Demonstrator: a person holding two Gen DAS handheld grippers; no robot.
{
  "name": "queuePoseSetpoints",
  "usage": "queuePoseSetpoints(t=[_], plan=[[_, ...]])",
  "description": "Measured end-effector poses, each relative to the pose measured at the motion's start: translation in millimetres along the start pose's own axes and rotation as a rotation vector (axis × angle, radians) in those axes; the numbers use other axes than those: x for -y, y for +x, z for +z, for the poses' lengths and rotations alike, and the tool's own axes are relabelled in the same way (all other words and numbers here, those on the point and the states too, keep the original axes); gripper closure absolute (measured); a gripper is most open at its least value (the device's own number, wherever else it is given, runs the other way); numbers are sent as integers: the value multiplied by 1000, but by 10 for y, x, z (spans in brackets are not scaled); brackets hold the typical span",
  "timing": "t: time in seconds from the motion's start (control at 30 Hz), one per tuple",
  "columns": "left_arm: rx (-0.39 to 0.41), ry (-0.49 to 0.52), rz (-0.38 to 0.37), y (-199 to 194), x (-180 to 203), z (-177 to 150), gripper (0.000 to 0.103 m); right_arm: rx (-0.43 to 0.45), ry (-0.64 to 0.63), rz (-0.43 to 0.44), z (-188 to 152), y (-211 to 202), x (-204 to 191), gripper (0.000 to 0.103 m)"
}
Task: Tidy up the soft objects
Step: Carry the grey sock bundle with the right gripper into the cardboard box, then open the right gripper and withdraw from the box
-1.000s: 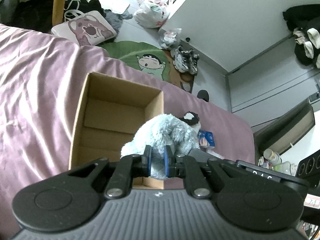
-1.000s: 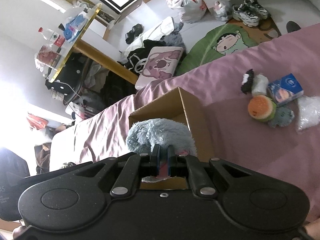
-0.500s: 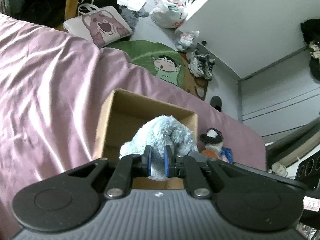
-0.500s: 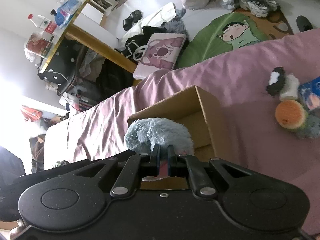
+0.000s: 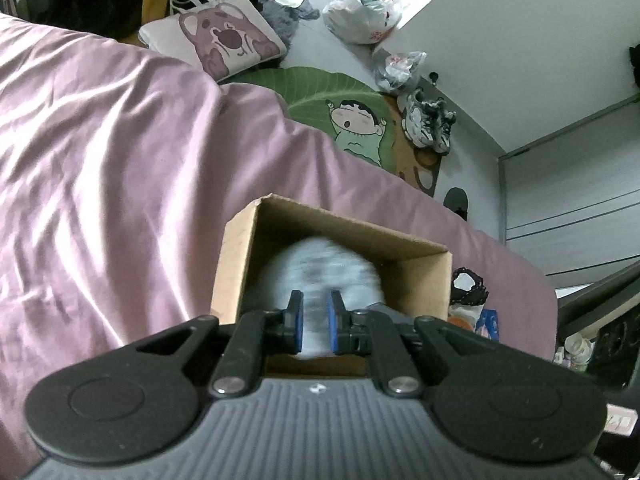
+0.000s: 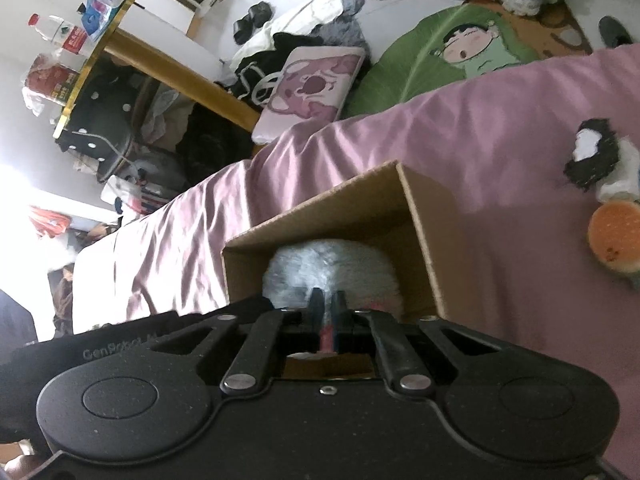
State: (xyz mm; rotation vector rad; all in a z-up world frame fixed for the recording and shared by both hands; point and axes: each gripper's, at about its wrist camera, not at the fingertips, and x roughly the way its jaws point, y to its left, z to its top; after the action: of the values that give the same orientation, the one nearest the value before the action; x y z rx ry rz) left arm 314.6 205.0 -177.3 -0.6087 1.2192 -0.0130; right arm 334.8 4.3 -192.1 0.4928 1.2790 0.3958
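Note:
A fluffy pale-blue plush toy (image 5: 320, 268) hangs low inside the open cardboard box (image 5: 348, 228) on the purple bedsheet (image 5: 100, 160), and it is blurred by motion. My left gripper (image 5: 314, 320) is over the box's near edge, its blue pads pressed on the plush's fur. In the right wrist view the same plush (image 6: 332, 264) fills the box (image 6: 424, 240), and my right gripper (image 6: 328, 308) is shut on it, with a pink part of the toy between its fingers. The box floor is hidden.
Right of the box on the sheet lie a black-and-white plush (image 6: 592, 156), a round orange plush (image 6: 614, 236) and a small blue pack (image 5: 490, 322). Beyond the bed's edge are a green cartoon rug (image 5: 352, 120), a bear cushion (image 5: 224, 36), shoes and bags.
Both grippers carried the plush from above the box's rim down into the box. The plush now sits lower between the box walls and shows motion blur.

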Motion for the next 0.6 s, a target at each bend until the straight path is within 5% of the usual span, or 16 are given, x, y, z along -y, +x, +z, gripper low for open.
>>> queuePoseSetpoints(t=[0.43, 0.53, 0.6], plan=[[-13, 11, 62, -47, 64, 10, 87, -7, -6, -14, -28, -186, 37, 80], [-8, 17, 77, -128, 121, -24, 75, 20, -38, -22, -42, -344, 32, 63], [-3, 22, 82, -184, 159, -62, 54, 48, -68, -36, -68, -470, 33, 48]])
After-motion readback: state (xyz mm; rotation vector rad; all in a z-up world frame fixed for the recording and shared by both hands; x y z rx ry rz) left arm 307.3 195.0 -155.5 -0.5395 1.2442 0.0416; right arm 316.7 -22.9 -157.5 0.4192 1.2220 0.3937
